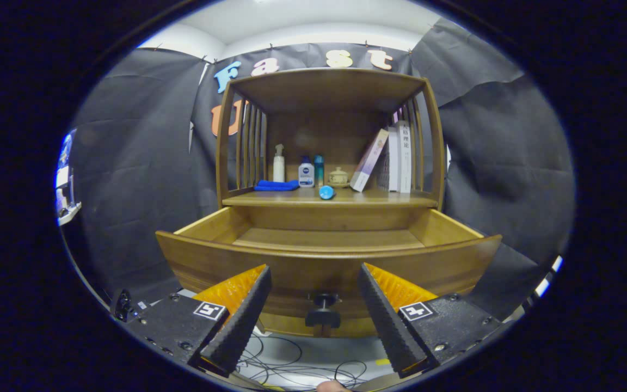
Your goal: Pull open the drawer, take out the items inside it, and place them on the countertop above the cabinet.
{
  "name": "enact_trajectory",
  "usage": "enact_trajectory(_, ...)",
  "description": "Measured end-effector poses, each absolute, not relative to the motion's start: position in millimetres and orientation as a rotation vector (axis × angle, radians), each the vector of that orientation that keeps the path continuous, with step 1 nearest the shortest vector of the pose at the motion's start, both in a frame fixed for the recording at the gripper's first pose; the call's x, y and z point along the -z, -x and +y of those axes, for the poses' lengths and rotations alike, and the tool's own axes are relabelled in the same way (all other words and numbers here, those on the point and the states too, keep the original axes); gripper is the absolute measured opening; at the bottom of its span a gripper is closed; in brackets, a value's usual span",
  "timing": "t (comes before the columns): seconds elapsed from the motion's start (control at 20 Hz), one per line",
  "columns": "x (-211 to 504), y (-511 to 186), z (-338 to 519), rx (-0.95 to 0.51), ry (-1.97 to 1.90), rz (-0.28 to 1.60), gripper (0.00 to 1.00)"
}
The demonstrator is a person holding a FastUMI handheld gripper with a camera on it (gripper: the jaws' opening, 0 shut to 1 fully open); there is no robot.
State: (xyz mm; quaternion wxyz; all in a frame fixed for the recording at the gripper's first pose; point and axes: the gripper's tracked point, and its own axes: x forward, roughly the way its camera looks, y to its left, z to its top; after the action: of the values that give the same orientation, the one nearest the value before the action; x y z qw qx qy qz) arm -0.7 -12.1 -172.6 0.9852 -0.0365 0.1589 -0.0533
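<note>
One drawer [324,247] stands pulled open at the cabinet's front, straight ahead at twelve o'clock from the tongs [313,288]; the part of its floor that can be seen is bare wood. Its dark knob [323,310] sits low on the drawer front, between the two fingers, which stand wide apart and touch nothing.

Above the drawer, the tabletop [389,198] carries a row of things. A small blue round item [326,191] lies at its front edge. Behind it, from ten o'clock round to two: a folded blue cloth [276,185], a white spray bottle [278,163], a white-and-blue bottle [306,172] with a dark blue label, a teal bottle [319,170], a small lidded pot [338,176], a leaning book [369,160] and upright books [400,158] with print on the spines too small to make out.

Below the tongs, at six o'clock, cables [302,365] trail over the floor.
</note>
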Motion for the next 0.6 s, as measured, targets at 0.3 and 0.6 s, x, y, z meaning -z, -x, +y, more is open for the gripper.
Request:
enact_trajectory(0.3,204,-5,-27,0.147,0.08,0.287,1.0)
enact_trajectory(0.6,214,-15,-32,0.156,0.065,0.293,1.0)
